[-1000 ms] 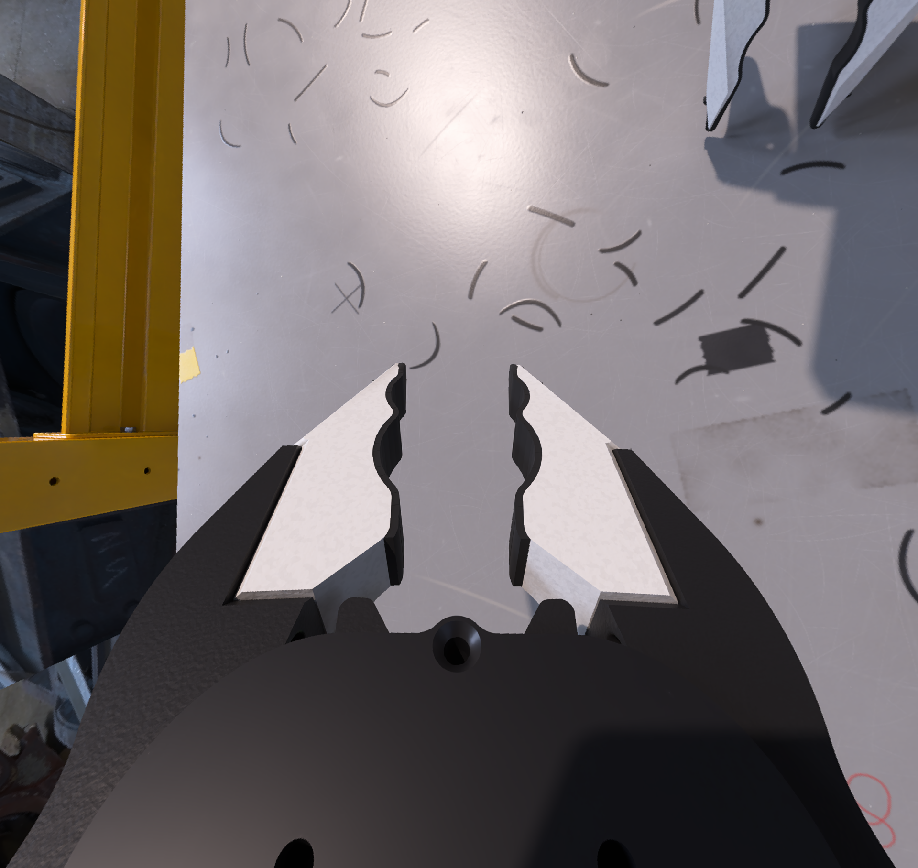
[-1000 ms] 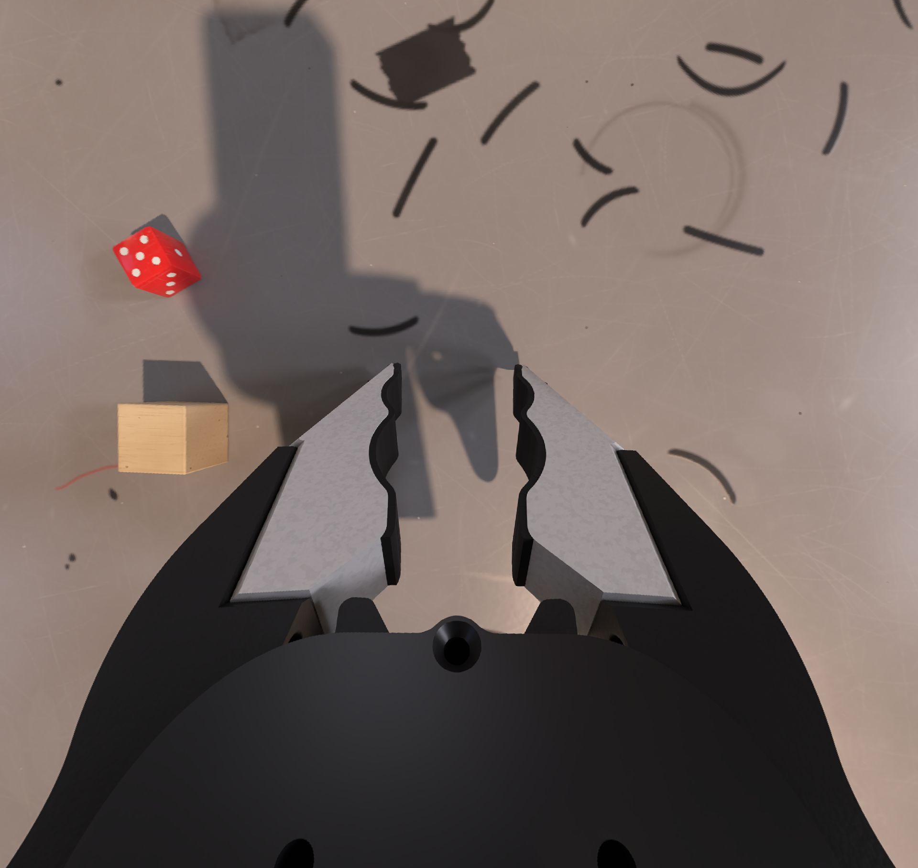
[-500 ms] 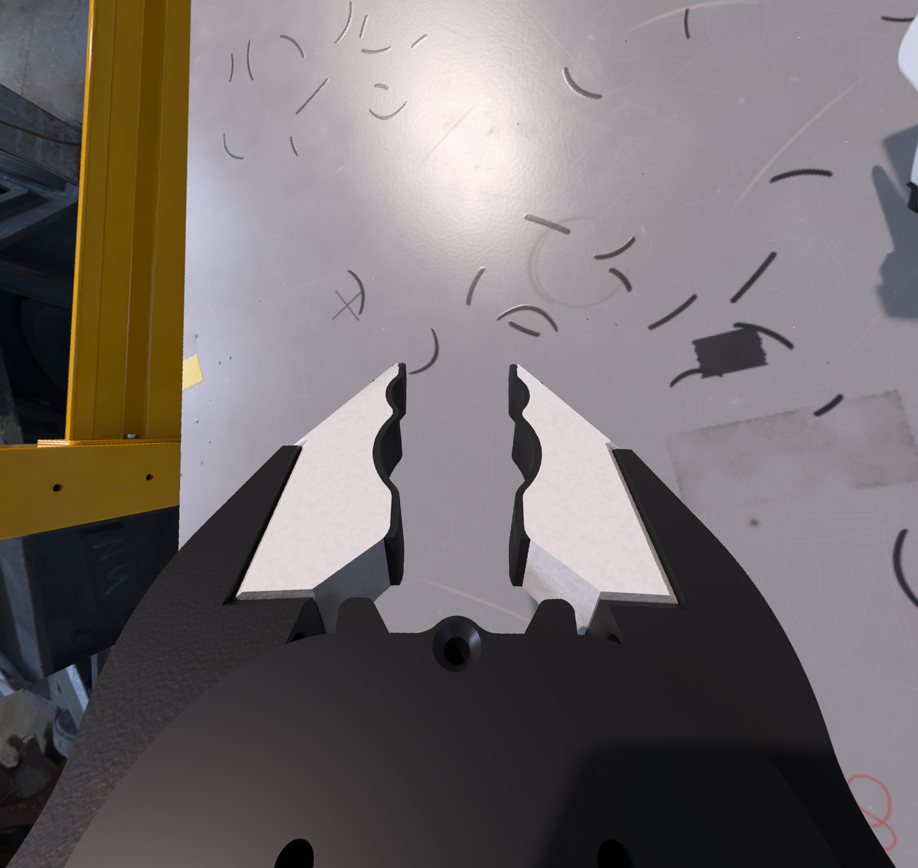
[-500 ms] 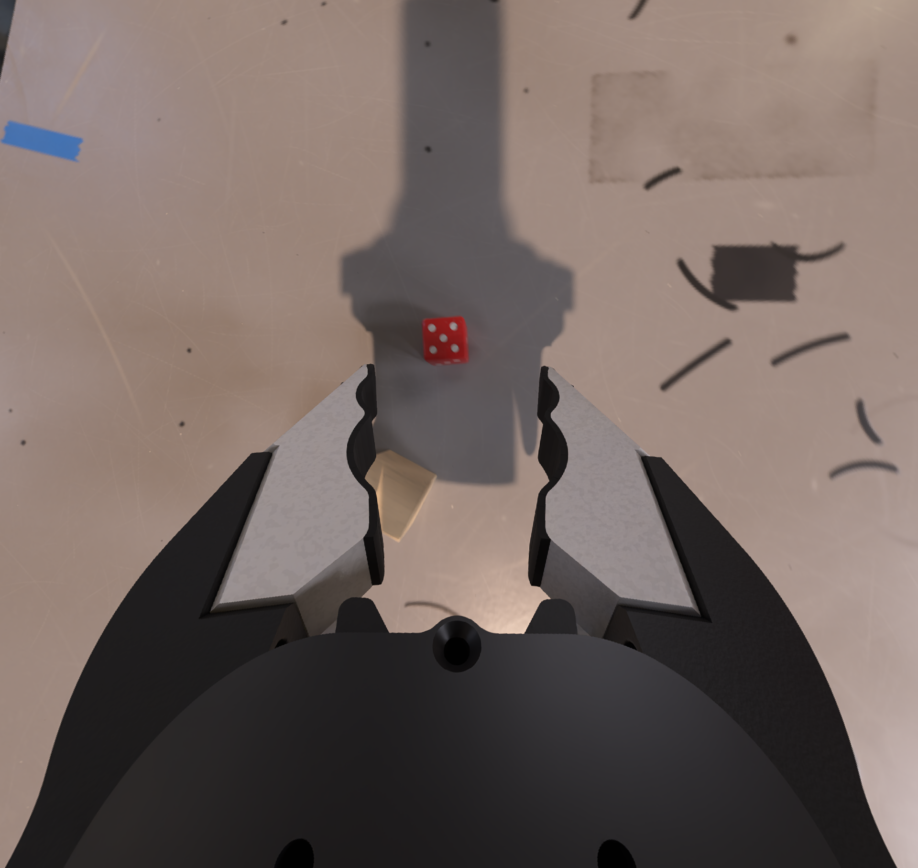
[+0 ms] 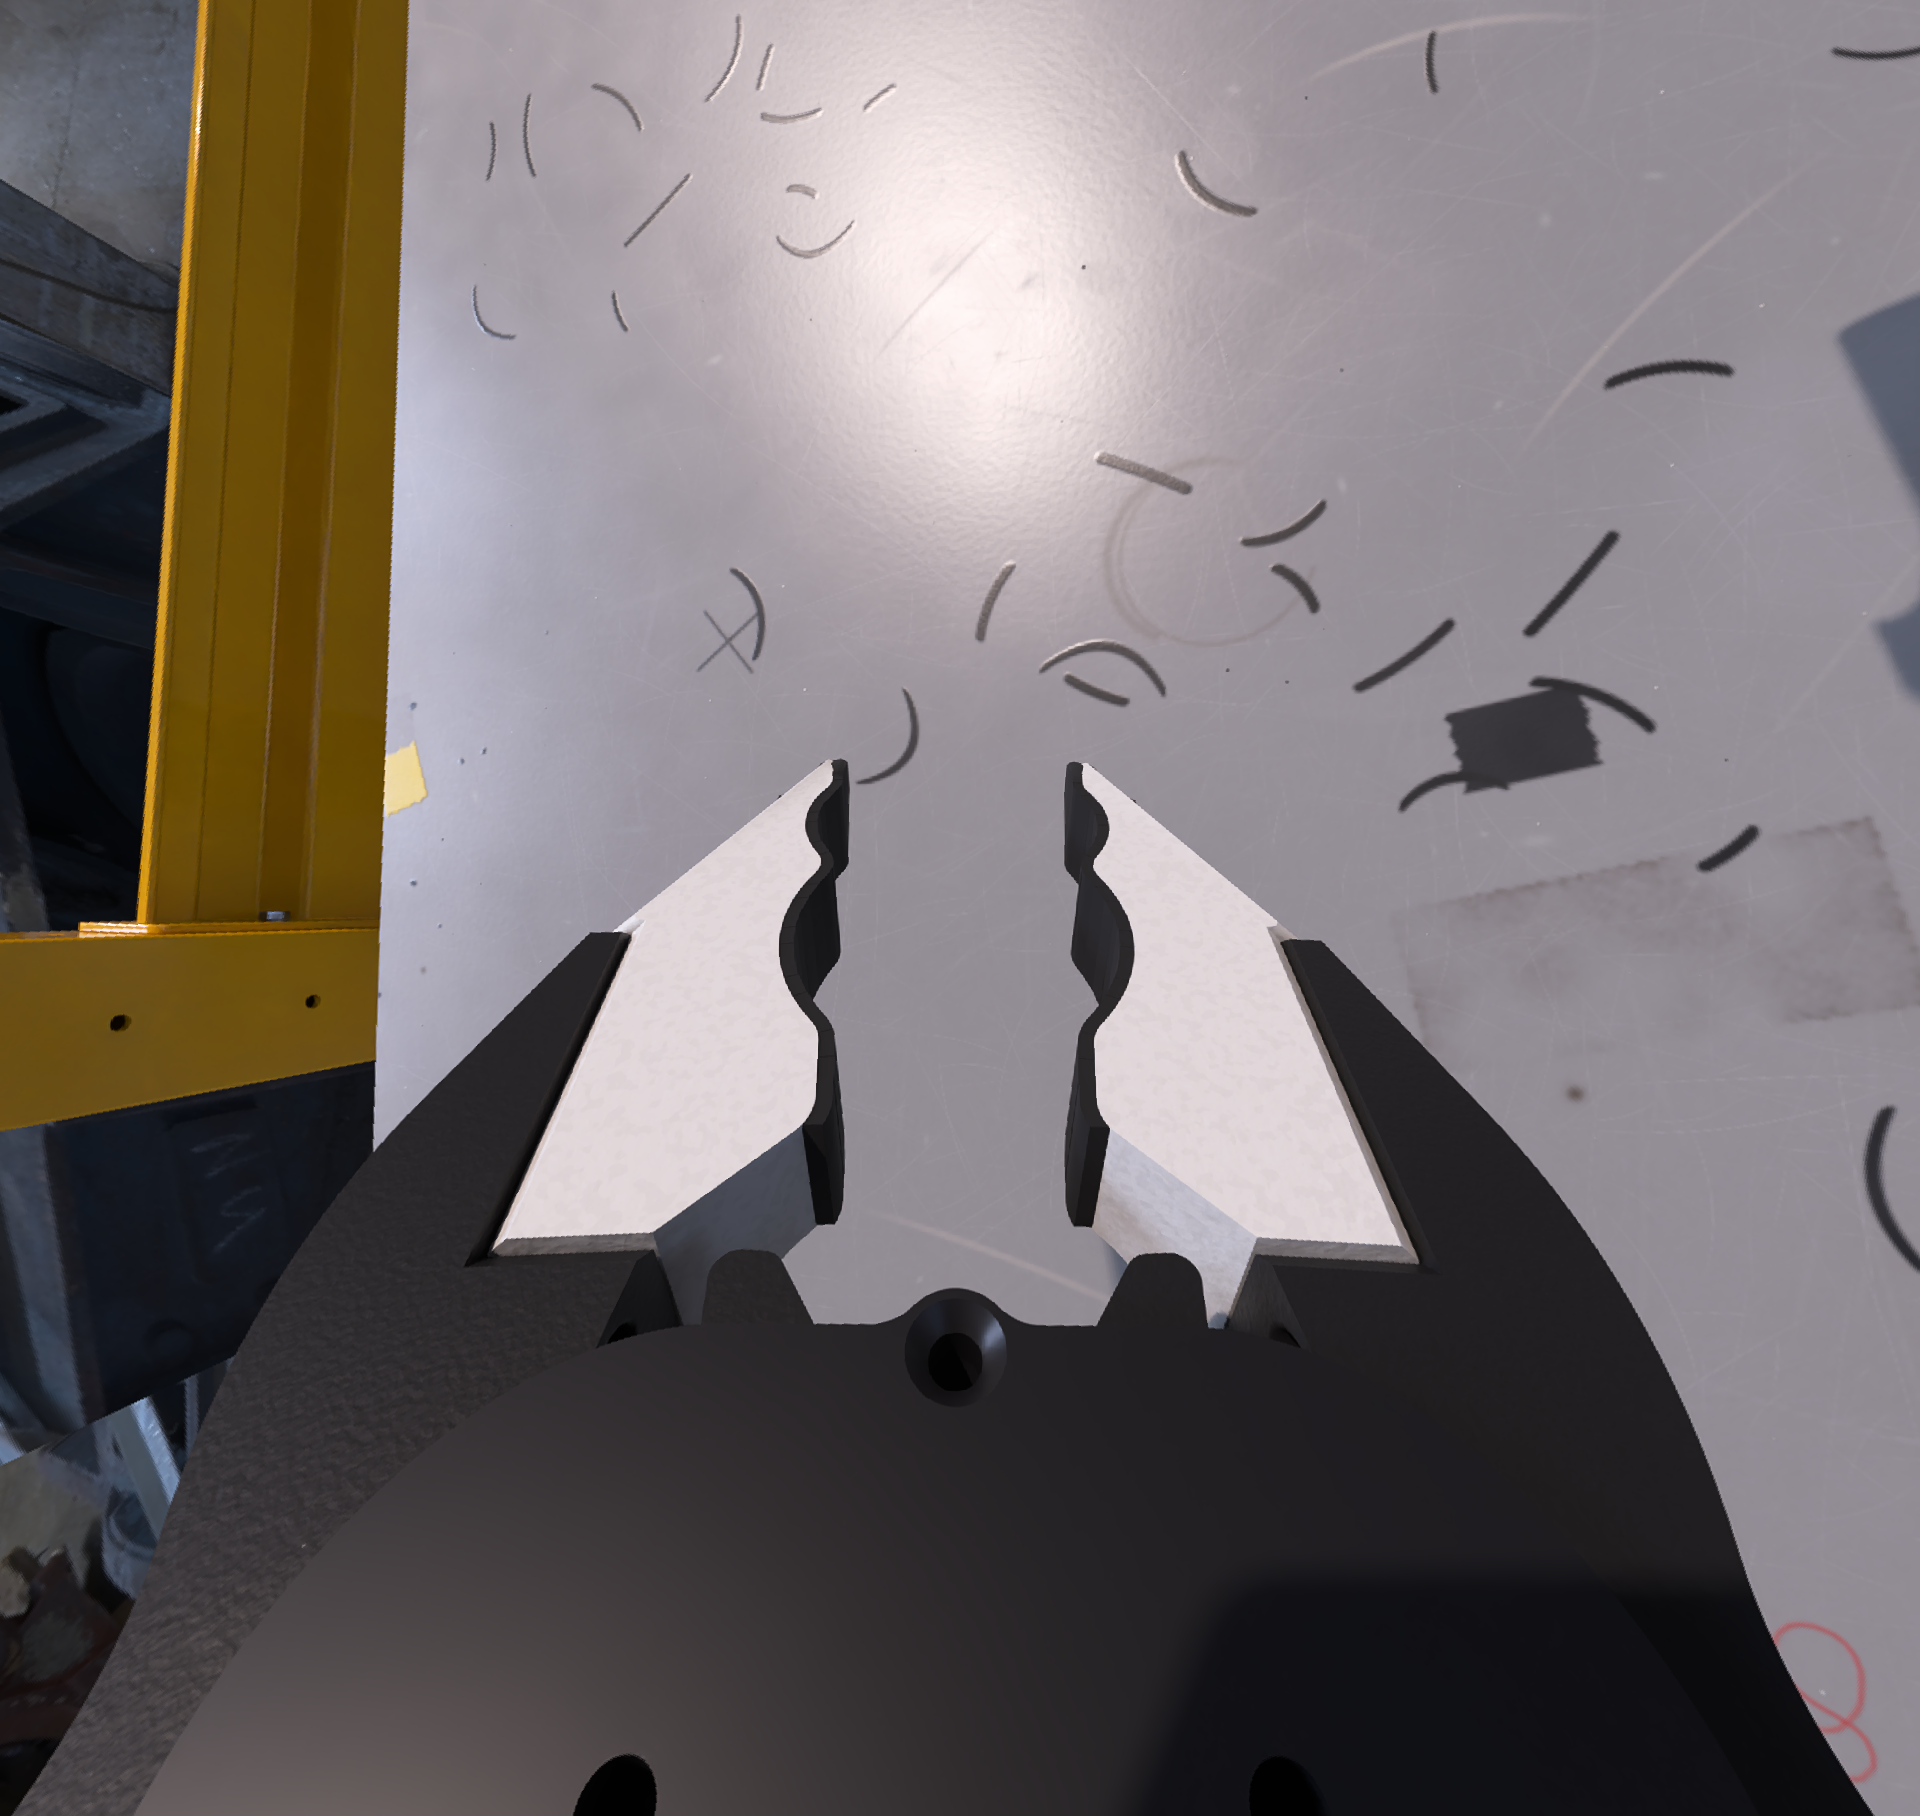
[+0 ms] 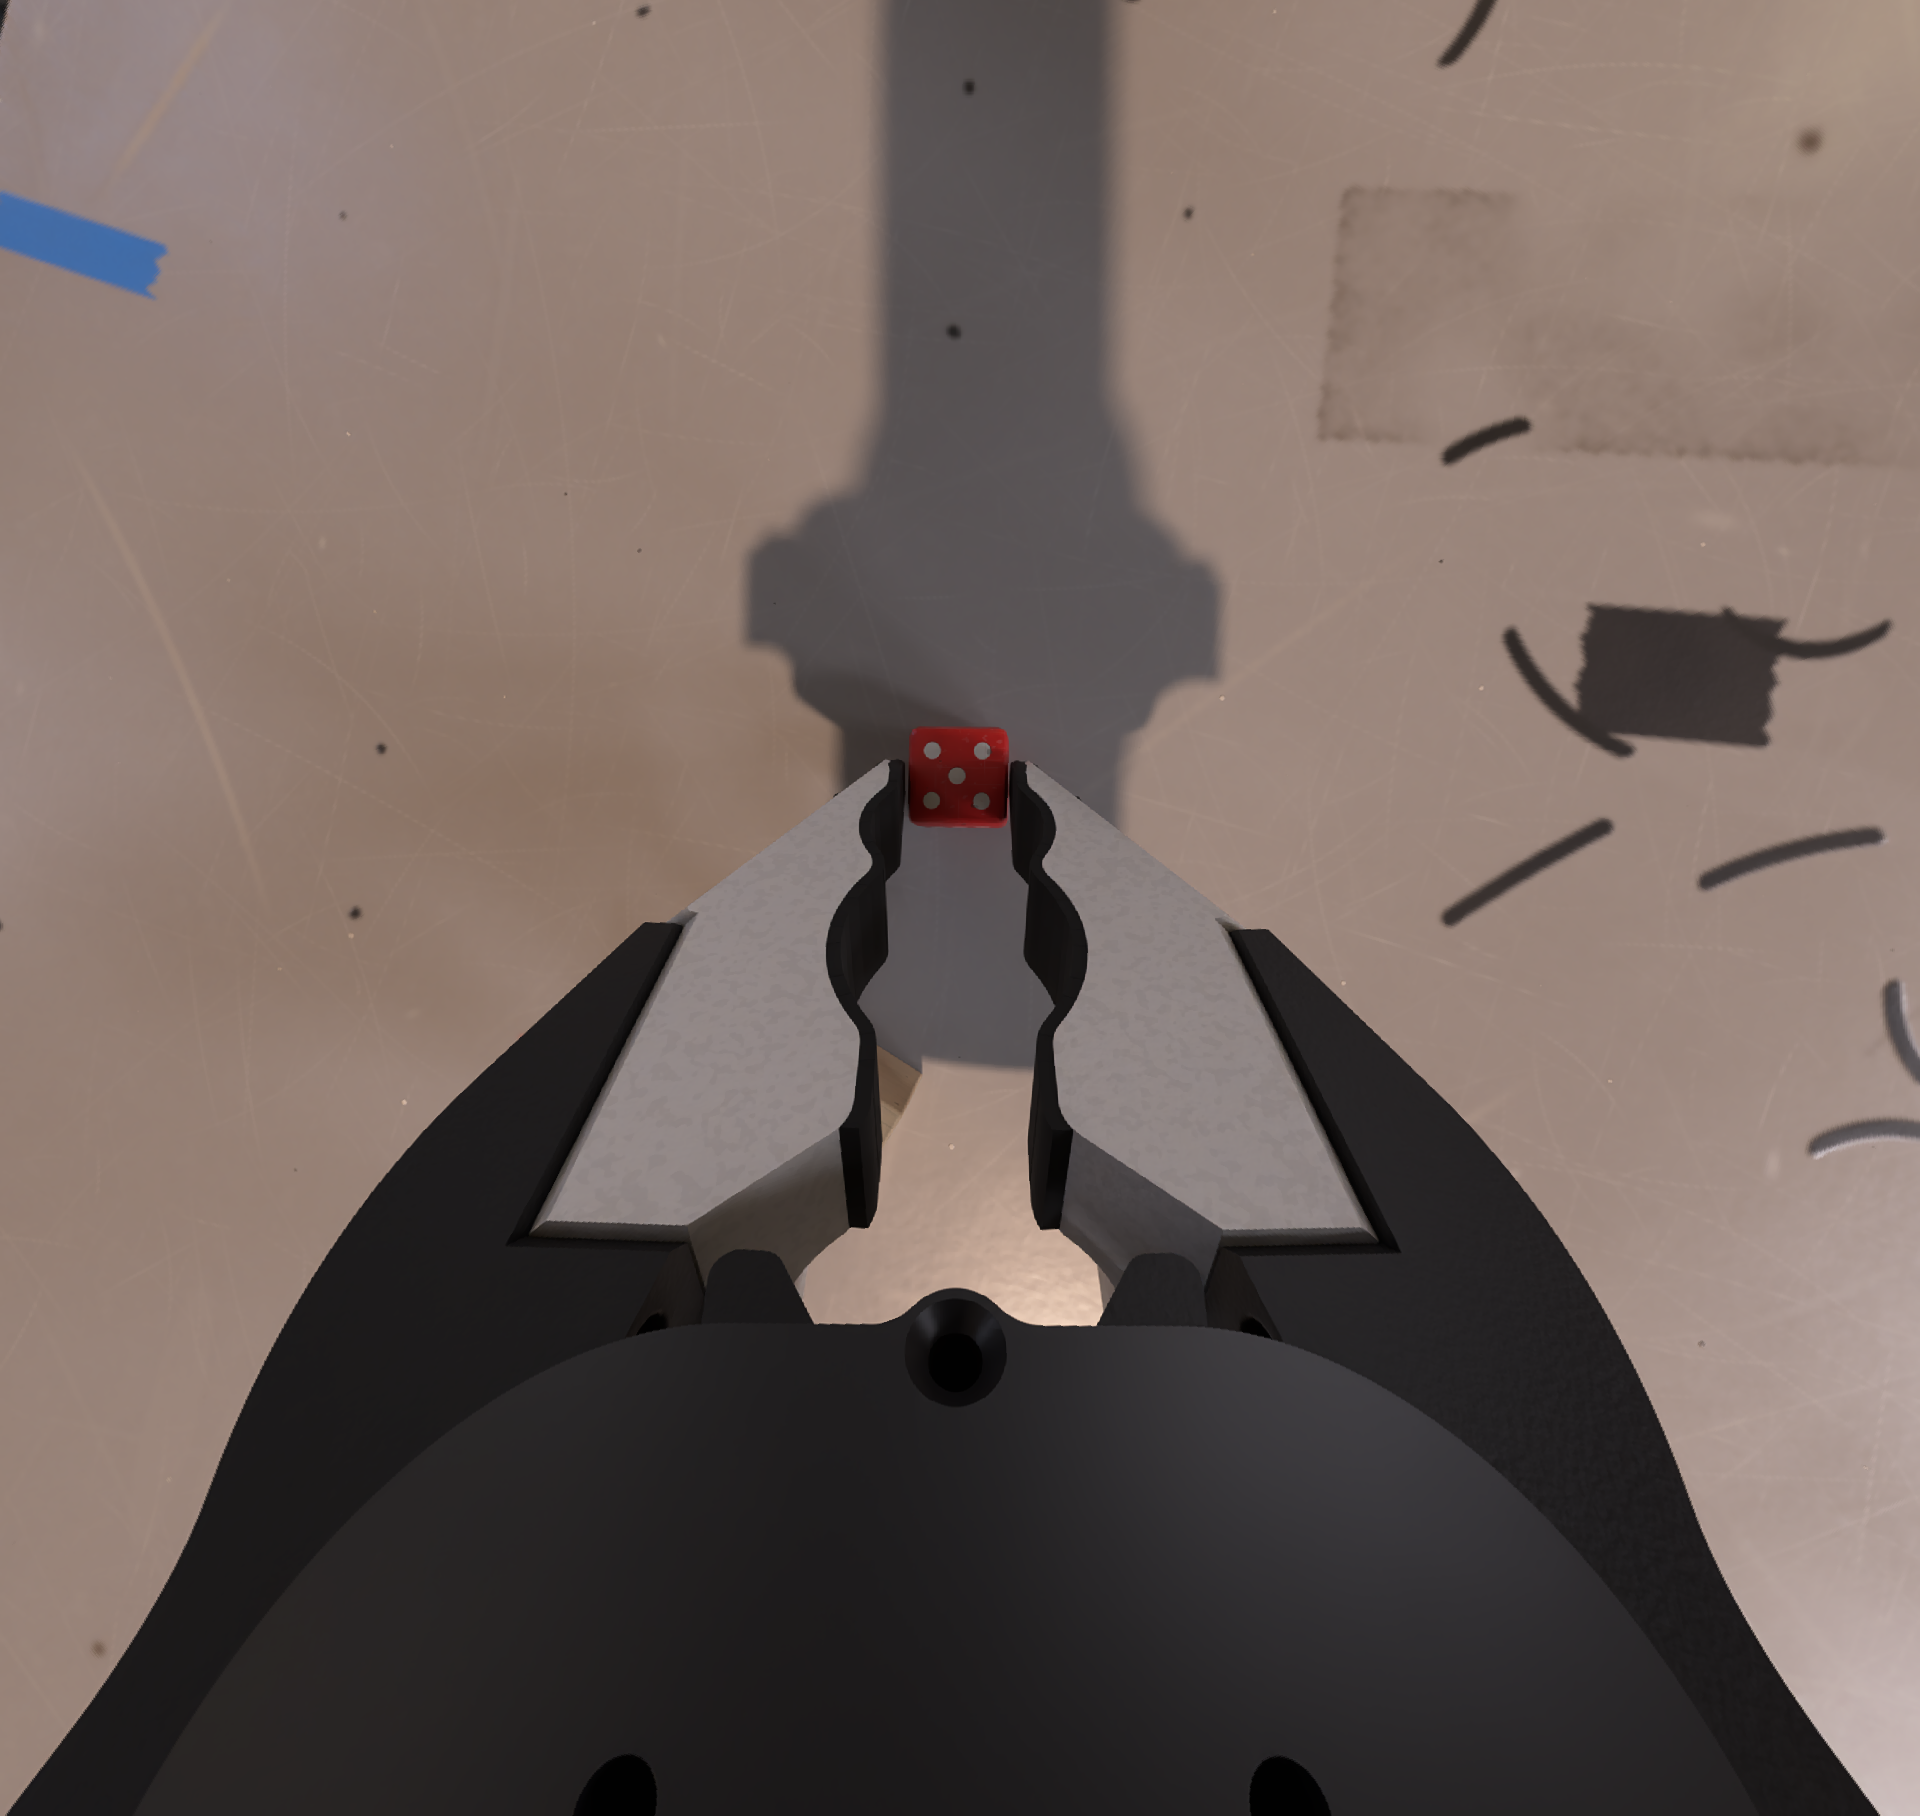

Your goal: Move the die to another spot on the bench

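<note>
The red die (image 6: 958, 777) with white pips sits between the fingertips of my right gripper (image 6: 954, 771). The jaws have closed in on its two sides, and it lies within the gripper's shadow on the tan bench (image 6: 416, 623). I cannot tell whether the die rests on the bench or is just off it. My left gripper (image 5: 956, 769) is open and empty above a grey, scuffed part of the bench (image 5: 1039, 312). The die does not show in the left wrist view.
A sliver of a pale wooden block (image 6: 896, 1091) shows low between the right fingers. Blue tape (image 6: 83, 244) lies far left and a black tape patch (image 6: 1673, 675) lies right. A yellow frame (image 5: 281, 416) runs along the bench's left edge, with yellow tape (image 5: 403, 777) beside it.
My right gripper swung over to the die, opened wide, moved forward around it and closed on it. The other gripper's fingers left the left wrist view. My left gripper stayed nearly still.
</note>
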### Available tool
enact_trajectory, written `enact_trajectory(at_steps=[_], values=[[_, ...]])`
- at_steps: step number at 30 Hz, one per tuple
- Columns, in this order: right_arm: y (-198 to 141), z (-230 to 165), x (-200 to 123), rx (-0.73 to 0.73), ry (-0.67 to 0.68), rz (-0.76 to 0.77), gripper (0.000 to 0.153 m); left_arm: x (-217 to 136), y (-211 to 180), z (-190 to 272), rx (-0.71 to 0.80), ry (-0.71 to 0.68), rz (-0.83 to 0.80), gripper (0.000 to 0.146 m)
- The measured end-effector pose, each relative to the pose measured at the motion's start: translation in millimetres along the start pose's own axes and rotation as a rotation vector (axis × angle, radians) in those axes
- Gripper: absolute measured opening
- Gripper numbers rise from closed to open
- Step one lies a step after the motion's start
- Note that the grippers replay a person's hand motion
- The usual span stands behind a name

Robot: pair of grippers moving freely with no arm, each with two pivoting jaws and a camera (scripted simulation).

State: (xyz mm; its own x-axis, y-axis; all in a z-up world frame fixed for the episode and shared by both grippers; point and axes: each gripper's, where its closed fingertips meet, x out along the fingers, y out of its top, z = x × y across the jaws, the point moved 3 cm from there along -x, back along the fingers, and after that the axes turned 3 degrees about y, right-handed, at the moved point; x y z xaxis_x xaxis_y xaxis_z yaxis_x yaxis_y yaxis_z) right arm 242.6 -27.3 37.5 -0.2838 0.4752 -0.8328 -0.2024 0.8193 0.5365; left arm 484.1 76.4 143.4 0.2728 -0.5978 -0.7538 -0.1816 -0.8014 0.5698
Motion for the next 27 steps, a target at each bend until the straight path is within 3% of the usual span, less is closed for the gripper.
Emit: enact_trajectory(at_steps=[12, 20, 27], values=[[-1, 13, -7, 0.079, -0.089, 0.047, 0.019, 1, 0, 1, 0.004, -0.002, -0.003, 0.041], [-8, 51, -40, 0.202, -0.354, 0.071, 0.019, 0, 0, 1, 0.003, -0.001, -0.003, 0.041], [-49, 86, -84, 0.325, -0.538, -0.006, 0.019, -1, 0, 0, 0.000, 0.001, 0.000, 0.041]])
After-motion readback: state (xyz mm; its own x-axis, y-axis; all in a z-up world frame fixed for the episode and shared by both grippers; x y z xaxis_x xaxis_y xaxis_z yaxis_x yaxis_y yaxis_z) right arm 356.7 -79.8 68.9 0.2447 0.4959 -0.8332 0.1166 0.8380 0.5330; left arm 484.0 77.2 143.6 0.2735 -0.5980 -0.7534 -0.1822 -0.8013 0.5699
